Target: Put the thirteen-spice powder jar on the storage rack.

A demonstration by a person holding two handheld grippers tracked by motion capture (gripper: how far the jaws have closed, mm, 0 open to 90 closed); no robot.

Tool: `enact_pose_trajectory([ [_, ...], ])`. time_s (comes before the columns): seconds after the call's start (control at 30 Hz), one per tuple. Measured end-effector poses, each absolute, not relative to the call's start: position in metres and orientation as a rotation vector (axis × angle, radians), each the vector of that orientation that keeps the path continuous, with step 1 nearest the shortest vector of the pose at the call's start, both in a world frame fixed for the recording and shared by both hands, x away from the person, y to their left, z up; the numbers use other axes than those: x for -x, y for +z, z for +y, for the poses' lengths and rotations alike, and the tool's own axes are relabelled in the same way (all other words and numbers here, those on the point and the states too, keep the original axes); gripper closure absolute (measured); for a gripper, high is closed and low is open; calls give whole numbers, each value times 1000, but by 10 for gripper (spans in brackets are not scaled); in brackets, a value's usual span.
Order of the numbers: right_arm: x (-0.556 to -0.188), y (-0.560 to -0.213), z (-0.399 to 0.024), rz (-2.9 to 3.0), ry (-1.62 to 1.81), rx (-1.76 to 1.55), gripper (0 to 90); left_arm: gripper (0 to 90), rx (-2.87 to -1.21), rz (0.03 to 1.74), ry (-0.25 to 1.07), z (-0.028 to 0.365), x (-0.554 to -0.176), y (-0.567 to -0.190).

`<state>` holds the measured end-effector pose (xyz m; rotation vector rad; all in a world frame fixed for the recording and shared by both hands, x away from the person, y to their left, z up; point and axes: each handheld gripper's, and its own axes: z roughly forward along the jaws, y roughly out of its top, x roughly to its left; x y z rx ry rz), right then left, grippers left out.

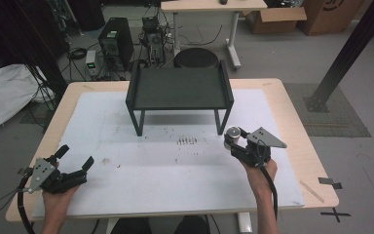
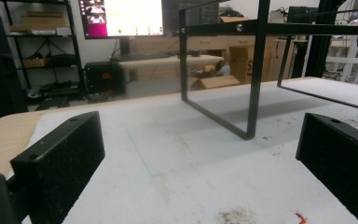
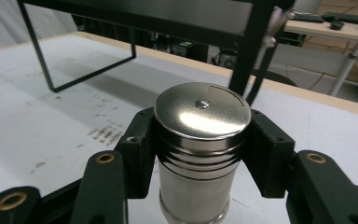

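Clamped between the right gripper's (image 3: 200,154) pads, a steel canister (image 3: 200,140) is held upright just off the black rack's (image 1: 177,87) front right leg; its base is cut off below the right gripper view. Jaws of the left gripper (image 1: 75,157) are spread apart with nothing between them, near the white mat's (image 1: 175,185) left edge.

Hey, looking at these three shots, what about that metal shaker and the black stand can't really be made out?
- Metal shaker: its base is cut off by the bottom edge of the right gripper view, and the right claw covers its sides.
- Same shaker in the high view: too small to read any detail.
- Black stand: its top is cut off in the left gripper view; legs alone show.
- Shaker contents: hidden by the closed lid.
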<state>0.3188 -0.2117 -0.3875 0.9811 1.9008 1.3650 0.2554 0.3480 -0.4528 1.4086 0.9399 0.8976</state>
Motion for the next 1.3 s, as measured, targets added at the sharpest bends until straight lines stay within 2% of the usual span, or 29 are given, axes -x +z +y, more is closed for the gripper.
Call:
enact_pose_trajectory([
  [0.67, -328, -352, -176, 2056, 1440, -880, 491, 15, -1411, 940, 898, 348, -255, -453],
  [1.3, -351, -302, -145, 2167, 1517, -726, 491, 15, -1409, 939, 898, 348, -255, -453],
])
